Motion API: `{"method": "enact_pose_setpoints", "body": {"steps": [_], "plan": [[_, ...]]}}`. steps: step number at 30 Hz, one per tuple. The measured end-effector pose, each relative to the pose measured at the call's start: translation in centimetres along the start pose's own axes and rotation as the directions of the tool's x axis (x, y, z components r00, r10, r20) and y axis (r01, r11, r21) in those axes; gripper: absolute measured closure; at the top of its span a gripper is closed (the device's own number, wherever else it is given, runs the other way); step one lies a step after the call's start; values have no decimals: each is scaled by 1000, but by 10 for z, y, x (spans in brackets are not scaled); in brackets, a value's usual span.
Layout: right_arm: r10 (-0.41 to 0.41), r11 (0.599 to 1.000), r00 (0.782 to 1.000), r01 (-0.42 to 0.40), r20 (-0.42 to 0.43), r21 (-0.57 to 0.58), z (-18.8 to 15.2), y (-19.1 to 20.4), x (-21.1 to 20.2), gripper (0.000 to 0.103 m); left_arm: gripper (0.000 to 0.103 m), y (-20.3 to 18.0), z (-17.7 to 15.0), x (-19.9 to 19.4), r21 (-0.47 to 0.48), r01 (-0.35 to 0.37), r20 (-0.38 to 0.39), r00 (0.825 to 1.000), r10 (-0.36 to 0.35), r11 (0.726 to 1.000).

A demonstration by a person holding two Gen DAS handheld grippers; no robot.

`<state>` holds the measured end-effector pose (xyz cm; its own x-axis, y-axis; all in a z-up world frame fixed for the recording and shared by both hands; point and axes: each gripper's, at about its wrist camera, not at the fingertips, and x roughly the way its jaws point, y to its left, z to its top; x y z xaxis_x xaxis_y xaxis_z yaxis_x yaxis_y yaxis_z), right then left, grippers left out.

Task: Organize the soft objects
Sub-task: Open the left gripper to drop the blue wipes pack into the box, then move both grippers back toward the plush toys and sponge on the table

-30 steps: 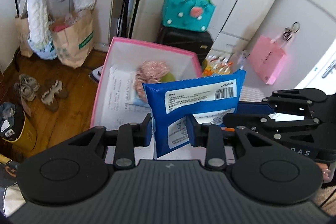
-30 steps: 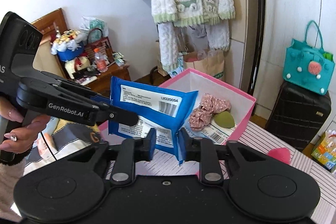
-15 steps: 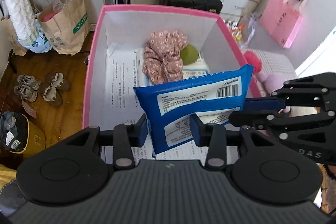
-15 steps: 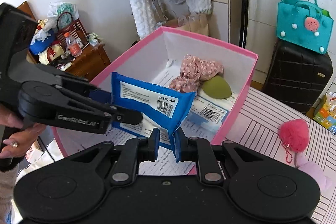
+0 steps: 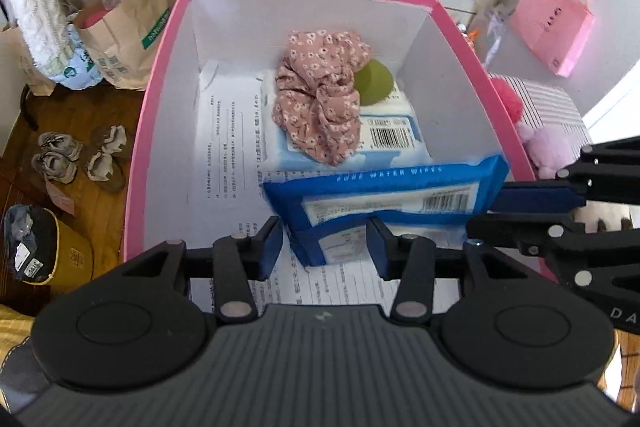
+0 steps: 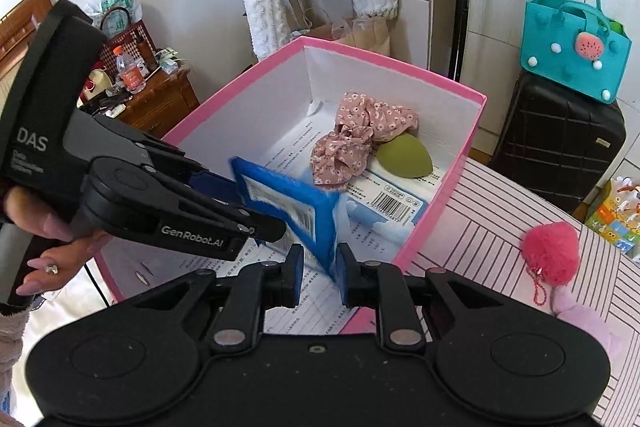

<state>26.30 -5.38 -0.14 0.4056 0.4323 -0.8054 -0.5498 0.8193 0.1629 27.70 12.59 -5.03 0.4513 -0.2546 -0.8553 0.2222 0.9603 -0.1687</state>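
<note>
A blue wipes pack [image 5: 384, 195] [image 6: 288, 203] stands on its long edge inside the pink box [image 5: 160, 99] [image 6: 400, 67], on the printed paper that lines the bottom. My left gripper [image 5: 326, 247] straddles its near end. The jaws are opening, and a gap shows at the left pad. My right gripper [image 6: 320, 273] holds the pack's end seam, its jaws just starting to ease apart. Farther in the box, a floral scrunchie [image 5: 320, 107] [image 6: 360, 135] and a green sponge [image 5: 374, 83] lie on a pale blue wipes pack [image 5: 392, 135].
A pink pompom [image 6: 550, 251] and a lilac plush [image 5: 552, 147] lie on the striped tabletop [image 6: 500, 211] right of the box. A teal bag [image 6: 576, 55] sits on a black suitcase [image 6: 556, 139]. A paper bag [image 5: 124, 39] and shoes [image 5: 60, 155] are on the floor at left.
Both grippers came down together and carried the blue pack from above the box to its bottom. The left jaws have spread wider around the pack.
</note>
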Motion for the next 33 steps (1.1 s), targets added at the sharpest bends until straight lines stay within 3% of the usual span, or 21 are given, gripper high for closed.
{"method": "enact_pose_setpoints", "body": {"steps": [6, 14, 23, 33], "plan": [[-6, 999, 1000, 6, 20, 35, 2, -10, -2, 80, 58, 0, 6, -13, -33, -13, 56, 998, 15, 999], [-2, 1000, 996, 2, 85, -3, -9, -7, -31, 80, 55, -17, -8, -49, 28, -40, 61, 997, 39, 999], [68, 992, 985, -50, 158, -112, -28, 23, -97, 71, 49, -52, -41, -113, 113, -75, 98, 993, 64, 991], [85, 977, 964, -30, 252, -213, -57, 48, -166, 61, 42, -81, -75, -163, 166, -86, 156, 986, 60, 982]]}}
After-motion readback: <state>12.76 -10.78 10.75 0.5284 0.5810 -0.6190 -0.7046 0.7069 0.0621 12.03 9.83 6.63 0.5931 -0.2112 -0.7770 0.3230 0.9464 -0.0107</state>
